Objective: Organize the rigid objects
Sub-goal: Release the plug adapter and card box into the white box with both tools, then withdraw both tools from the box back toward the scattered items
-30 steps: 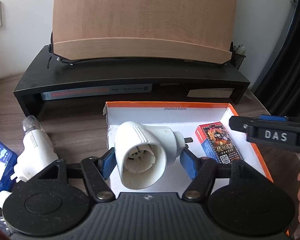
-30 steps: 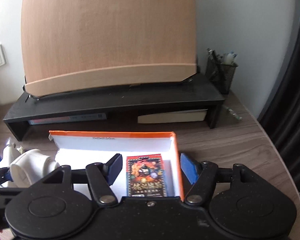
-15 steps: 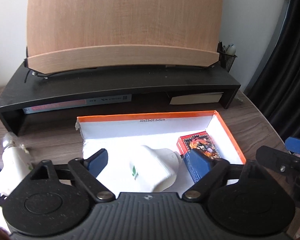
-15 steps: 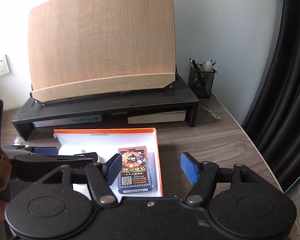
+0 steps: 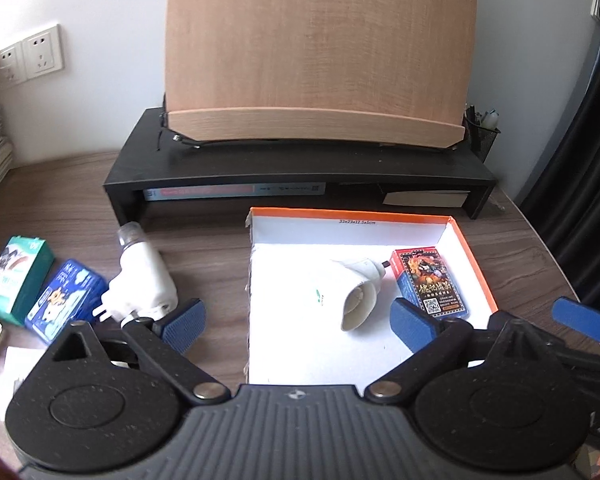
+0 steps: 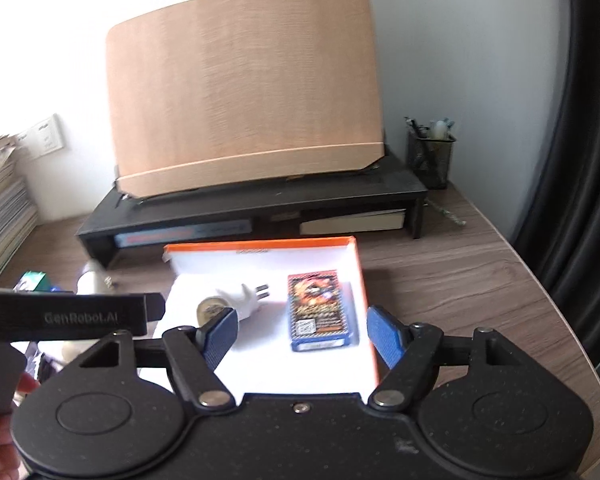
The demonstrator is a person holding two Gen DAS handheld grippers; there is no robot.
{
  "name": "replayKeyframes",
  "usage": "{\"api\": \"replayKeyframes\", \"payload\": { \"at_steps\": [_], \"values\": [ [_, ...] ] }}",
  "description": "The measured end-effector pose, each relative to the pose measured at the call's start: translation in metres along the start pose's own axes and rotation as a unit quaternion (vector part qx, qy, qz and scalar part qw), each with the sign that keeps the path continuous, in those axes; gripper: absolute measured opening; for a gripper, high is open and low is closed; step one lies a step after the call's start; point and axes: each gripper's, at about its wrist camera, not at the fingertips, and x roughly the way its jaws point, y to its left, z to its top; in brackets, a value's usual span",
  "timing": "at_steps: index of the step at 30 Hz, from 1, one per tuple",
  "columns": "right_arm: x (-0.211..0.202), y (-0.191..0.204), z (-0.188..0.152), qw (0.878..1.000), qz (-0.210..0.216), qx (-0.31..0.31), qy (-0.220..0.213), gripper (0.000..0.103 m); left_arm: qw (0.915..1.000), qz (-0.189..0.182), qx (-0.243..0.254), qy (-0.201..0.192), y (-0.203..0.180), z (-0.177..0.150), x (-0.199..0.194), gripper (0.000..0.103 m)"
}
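An orange-rimmed white box [image 5: 476,264] [image 6: 358,264] lies on the wooden desk. In it lie a white plug-in lamp socket [image 5: 350,292] [image 6: 236,300] on its side and a red card box [image 5: 430,282] [image 6: 318,310]. My left gripper [image 5: 298,326] is open and empty, raised above the box's near-left part. My right gripper [image 6: 302,334] is open and empty above the box's near edge, over the card box. A second white plug-in night light [image 5: 144,280] lies left of the box, with a blue pack [image 5: 66,300] and a green pack [image 5: 18,276] beyond it.
A black monitor riser [image 5: 300,168] [image 6: 260,204] carries a wooden book stand [image 5: 320,52] behind the box. A mesh pen holder [image 6: 430,156] stands at the back right. Stacked papers [image 6: 0,200] sit at the left. A dark curtain [image 6: 592,160] hangs right.
My left gripper let go of the white lamp socket into the box, opened wide and drew back and up. My right gripper also pulled back and rose.
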Motion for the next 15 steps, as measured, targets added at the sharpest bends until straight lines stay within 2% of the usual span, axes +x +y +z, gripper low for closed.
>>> {"api": "replayKeyframes", "payload": {
  "at_steps": [15],
  "values": [
    [-0.021, 0.029, -0.002, 0.999, 0.031, -0.017, -0.010, 0.088, 0.9984, 0.038, -0.038, -0.015, 0.028, -0.018, -0.041, 0.102]
  ]
}}
